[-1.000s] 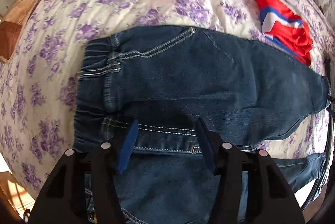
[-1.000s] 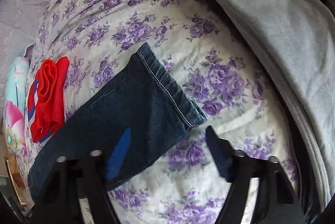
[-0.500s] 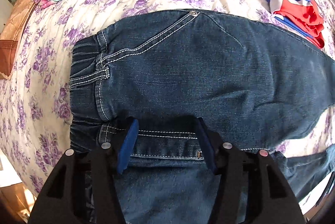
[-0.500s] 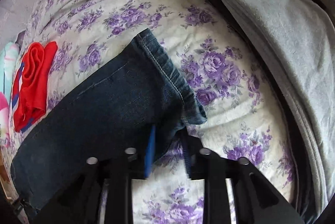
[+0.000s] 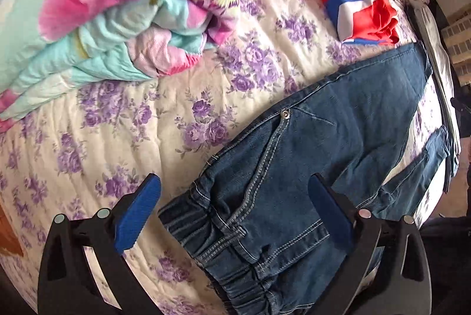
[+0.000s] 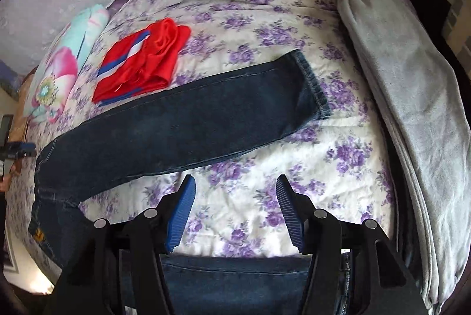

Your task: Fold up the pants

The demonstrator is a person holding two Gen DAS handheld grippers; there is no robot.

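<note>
Dark blue jeans (image 5: 294,173) lie on a flowered bedspread (image 5: 117,132). In the left wrist view their elastic waistband (image 5: 212,238) is near the bottom, between the fingers of my left gripper (image 5: 235,197), which is open and empty above it. In the right wrist view one leg (image 6: 182,120) stretches across the bed, its hem (image 6: 312,85) at the right. The other leg lies under my right gripper (image 6: 235,197), which is open and empty over bare bedspread.
A folded red, white and blue garment (image 5: 359,2) lies beyond the jeans; it also shows in the right wrist view (image 6: 141,64). A pastel floral quilt (image 5: 103,14) is piled at the left. A grey blanket (image 6: 406,97) runs along the bed's right side.
My left gripper has opened wider and swung left, off the jeans' middle to the waistband. My right gripper, nearly shut by the hem before, has opened and drawn back from that leg.
</note>
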